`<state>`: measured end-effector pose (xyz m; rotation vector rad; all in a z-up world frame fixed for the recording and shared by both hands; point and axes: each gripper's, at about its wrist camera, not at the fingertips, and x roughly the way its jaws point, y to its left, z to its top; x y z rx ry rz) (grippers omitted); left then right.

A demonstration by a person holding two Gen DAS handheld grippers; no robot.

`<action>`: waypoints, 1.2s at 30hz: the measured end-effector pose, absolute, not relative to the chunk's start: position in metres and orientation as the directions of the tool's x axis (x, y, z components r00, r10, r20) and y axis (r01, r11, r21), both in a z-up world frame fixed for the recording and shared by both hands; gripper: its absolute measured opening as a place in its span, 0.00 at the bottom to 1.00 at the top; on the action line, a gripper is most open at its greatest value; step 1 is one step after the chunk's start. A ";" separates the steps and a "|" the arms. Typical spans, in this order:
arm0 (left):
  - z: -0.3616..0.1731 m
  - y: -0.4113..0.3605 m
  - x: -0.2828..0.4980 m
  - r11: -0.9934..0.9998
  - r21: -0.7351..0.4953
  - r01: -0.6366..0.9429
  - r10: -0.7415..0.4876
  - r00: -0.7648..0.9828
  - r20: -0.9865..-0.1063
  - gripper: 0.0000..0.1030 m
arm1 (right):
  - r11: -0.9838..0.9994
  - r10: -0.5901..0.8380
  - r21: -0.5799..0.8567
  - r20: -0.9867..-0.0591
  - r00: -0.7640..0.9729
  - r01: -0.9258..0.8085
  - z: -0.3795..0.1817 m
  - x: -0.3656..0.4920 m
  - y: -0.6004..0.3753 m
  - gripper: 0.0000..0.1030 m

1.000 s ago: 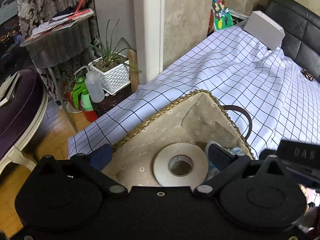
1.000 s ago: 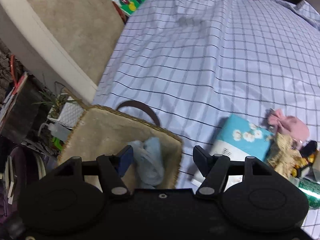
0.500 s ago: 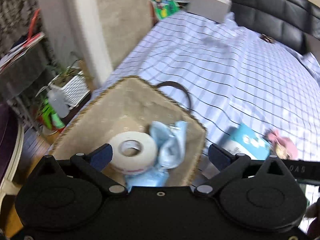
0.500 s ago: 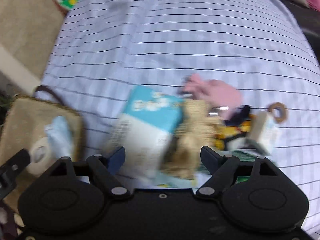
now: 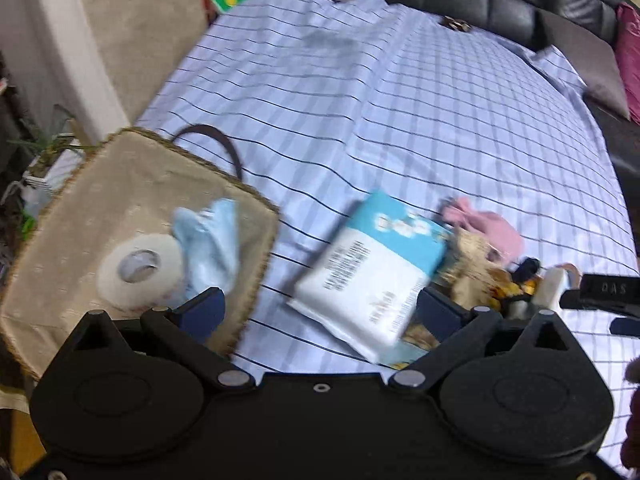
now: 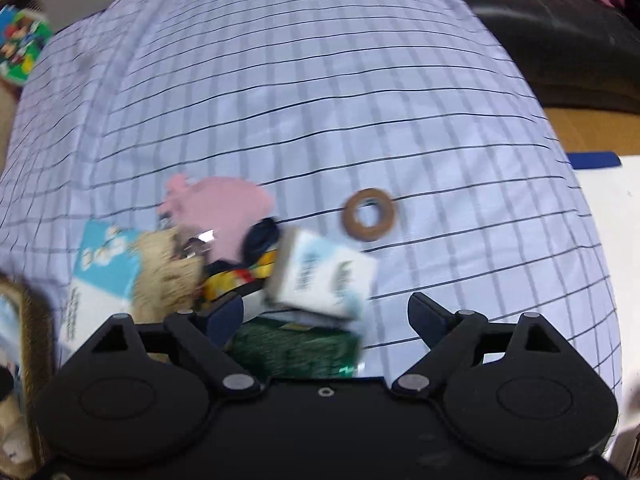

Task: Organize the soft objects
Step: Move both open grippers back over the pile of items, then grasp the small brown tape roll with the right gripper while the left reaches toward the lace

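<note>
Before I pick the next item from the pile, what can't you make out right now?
- Pile middle, right wrist view: motion blur; the dark and yellow items are unidentifiable.
- Green pack: cut off by the right gripper body.
- Basket near side, left wrist view: hidden behind the left gripper.

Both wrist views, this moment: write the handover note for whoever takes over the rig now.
Left gripper: open, empty, over the sheet between basket and pile.
Right gripper: open, jaws just been opening, nothing pressed; over the pile.
Done: tape roll and light blue cloth lie in the basket.
Left on the checked sheet: blue-white tissue pack, pink cloth, beige plush, small white pack, green pack, brown ring.
</note>
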<state>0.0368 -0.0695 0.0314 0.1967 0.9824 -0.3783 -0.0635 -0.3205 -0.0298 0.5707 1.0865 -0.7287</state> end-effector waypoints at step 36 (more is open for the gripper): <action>-0.005 -0.132 0.034 0.892 -0.042 0.451 -0.232 0.376 -0.897 0.95 | 0.634 -0.265 -0.014 -0.943 0.200 0.774 -0.098 -0.040 -0.431 0.41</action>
